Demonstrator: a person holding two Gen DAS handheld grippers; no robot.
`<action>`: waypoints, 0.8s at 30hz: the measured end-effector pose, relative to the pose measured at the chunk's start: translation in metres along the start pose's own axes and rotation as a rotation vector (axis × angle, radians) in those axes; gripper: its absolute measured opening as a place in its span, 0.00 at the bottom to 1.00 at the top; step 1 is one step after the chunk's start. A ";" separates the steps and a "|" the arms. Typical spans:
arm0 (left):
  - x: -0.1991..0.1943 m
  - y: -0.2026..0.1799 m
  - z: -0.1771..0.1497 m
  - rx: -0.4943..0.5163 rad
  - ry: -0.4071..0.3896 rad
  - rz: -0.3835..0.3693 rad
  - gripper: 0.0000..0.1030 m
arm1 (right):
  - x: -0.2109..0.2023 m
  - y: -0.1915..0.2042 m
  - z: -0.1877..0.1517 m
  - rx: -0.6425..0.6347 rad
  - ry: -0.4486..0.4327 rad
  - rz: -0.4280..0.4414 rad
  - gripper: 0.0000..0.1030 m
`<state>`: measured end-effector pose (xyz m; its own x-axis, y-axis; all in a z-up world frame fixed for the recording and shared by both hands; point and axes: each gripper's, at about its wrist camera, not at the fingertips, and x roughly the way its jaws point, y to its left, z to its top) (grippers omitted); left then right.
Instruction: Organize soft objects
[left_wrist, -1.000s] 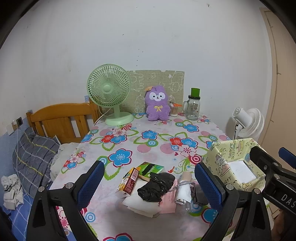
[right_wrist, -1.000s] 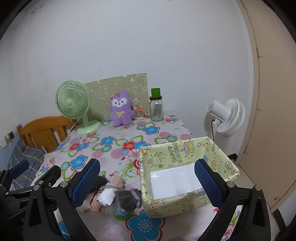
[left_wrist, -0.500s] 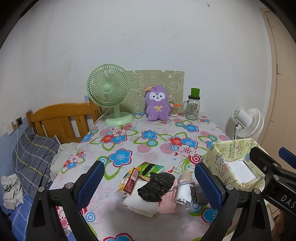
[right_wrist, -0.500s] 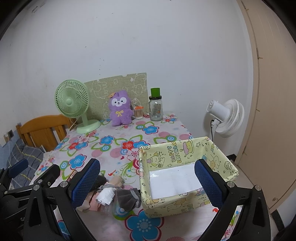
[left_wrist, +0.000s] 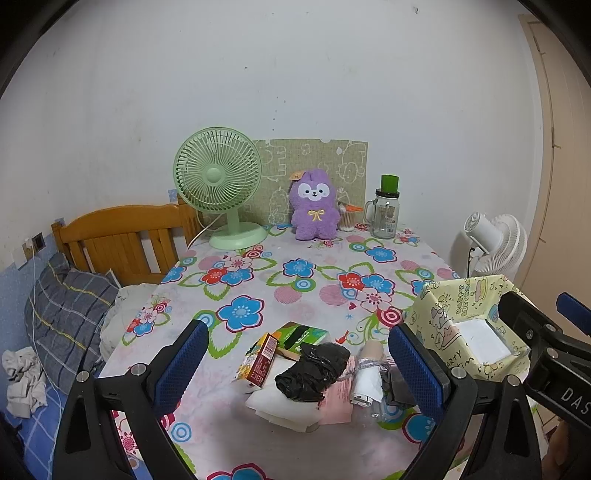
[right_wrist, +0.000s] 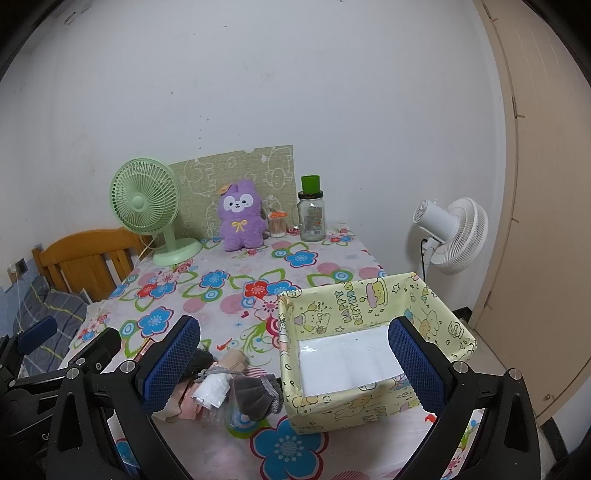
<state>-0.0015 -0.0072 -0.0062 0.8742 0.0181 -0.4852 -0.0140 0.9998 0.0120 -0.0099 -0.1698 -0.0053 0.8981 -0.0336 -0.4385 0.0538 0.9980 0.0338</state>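
A pile of small things lies near the table's front edge: a crumpled black bag (left_wrist: 312, 371), a white roll (left_wrist: 365, 384), a grey cloth (right_wrist: 256, 395), pink paper (left_wrist: 338, 397), a red carton (left_wrist: 262, 363) and a green packet (left_wrist: 301, 336). A yellow cartoon-print box (right_wrist: 369, 306) with a white floor stands right of the pile. My left gripper (left_wrist: 297, 363) hangs open above the pile. Over the box's near left part my right gripper (right_wrist: 293, 360) is open too. Neither holds anything. A purple plush toy (left_wrist: 314, 208) sits at the back.
A green desk fan (left_wrist: 219, 184), a glass jar with a green lid (left_wrist: 386, 212) and a patterned board (left_wrist: 314, 166) stand along the far wall. A wooden chair (left_wrist: 122, 236) and bedding (left_wrist: 70, 314) lie left of the table. A white floor fan (right_wrist: 452, 232) stands to the right.
The right wrist view has shifted slightly, so the box and pile sit a little further left and lower. The left gripper and all objects have not moved.
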 end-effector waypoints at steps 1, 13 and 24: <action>0.000 0.000 0.000 0.001 0.000 0.000 0.95 | -0.001 0.001 0.000 -0.001 0.000 0.000 1.00; 0.004 0.000 0.004 0.029 0.004 -0.029 0.93 | 0.002 0.011 0.004 -0.009 0.000 0.018 1.00; 0.029 0.016 0.004 0.015 0.046 -0.049 0.89 | 0.026 0.035 0.005 -0.026 0.041 0.047 0.95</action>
<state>0.0260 0.0092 -0.0166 0.8507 -0.0305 -0.5248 0.0358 0.9994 -0.0001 0.0176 -0.1364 -0.0109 0.8807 0.0151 -0.4734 0.0001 0.9995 0.0319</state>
